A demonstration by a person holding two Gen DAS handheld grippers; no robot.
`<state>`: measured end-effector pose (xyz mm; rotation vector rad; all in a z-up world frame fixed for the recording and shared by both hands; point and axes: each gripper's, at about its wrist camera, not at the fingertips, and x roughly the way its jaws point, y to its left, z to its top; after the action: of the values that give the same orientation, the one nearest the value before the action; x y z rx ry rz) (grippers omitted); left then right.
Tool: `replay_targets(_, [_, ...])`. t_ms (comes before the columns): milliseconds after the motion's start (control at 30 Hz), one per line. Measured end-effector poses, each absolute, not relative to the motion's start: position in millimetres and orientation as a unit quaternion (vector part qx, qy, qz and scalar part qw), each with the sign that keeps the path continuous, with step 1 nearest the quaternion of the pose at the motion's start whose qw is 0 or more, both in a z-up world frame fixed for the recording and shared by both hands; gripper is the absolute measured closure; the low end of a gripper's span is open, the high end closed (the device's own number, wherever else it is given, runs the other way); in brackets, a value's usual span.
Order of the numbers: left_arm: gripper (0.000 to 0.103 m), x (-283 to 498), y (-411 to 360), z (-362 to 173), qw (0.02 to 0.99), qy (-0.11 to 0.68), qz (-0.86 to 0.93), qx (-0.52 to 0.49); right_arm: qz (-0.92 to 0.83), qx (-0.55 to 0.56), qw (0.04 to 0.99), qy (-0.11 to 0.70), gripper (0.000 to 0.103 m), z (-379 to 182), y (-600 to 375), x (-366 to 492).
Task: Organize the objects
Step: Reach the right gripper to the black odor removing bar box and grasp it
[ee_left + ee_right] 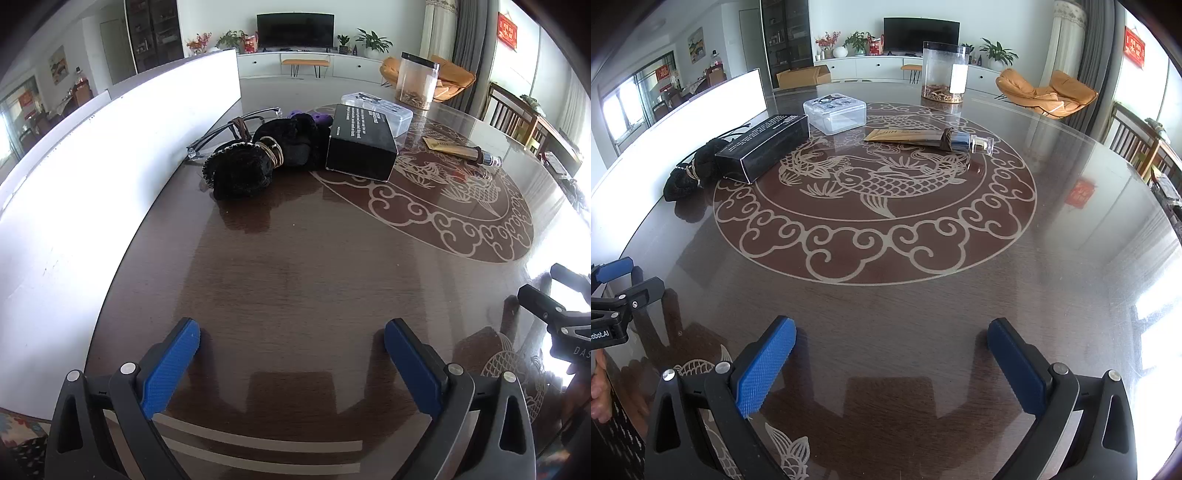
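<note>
Left wrist view: my left tongs (291,341) are spread over bare tabletop (295,266), pinching nothing; right tongs (892,341) likewise spread and empty. Clutter sits well ahead by the white panel (122,155). Fuzzy black scrunchies (243,168) look soft and light: pinch the bulk. Black box (360,144) seems rigid: grip across its narrow sides. Glass-capped tube (934,139) likely fragile and slippery. Clear lidded case (835,111): contents unclear. Tall clear jar (943,72) holds brown bits at the bottom.

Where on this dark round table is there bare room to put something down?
The near part of the glossy dark table, between the two open grippers and the scroll-patterned ring, is bare. The far left is crowded: black fuzzy hair ties, a black rectangular box and a clear plastic case sit close together.
</note>
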<state>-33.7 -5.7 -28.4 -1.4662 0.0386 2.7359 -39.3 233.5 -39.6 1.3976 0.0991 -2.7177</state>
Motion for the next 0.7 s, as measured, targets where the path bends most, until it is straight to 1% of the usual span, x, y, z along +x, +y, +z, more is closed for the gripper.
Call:
replay_targets(533, [0.000, -35, -9, -28, 0.009, 0.006, 0.882, -0.471, -0.888, 0.457, 0.043, 0.032, 0.000, -40, 234, -40])
replay_targets(633, [0.000, -37, -14, -28, -0.005, -0.001, 0.883, -0.470, -0.874, 0.482, 0.050, 0.036, 0.000, -36, 231, -52])
replay_targets(700, [0.000, -38, -17, -28, -0.011, -0.004, 0.883, -0.470, -0.861, 0.503, 0.072, 0.029, 0.000, -32, 221, -77])
